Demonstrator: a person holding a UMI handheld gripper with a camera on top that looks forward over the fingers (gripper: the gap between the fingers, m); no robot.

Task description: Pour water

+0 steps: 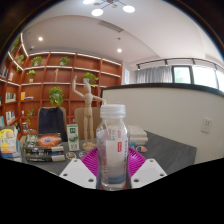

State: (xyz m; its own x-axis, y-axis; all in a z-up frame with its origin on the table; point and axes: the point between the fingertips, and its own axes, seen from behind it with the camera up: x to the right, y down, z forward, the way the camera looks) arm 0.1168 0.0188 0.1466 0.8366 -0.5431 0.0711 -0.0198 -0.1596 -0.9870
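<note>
Shelving lines the far wall beyond a cluttered desk (170, 150). My gripper (113, 172) is clamped on the capped water bottle (114, 145), both pads pressing its sides, lifted upright. I judge pouring hasn't started; cap on, no receiving cup I can identify.

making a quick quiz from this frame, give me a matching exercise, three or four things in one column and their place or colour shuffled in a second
Things:
1. water bottle
2. wooden mannequin
3. shelving
4. window

Places or colours:
A. against the back wall, holding green plants
B. between the fingers of the tool, red label, clear cap
C. beyond the pale partition, bright daylight
D. standing on the table behind the bottle, pale wood

Pairs: 1-B, 2-D, 3-A, 4-C
</note>
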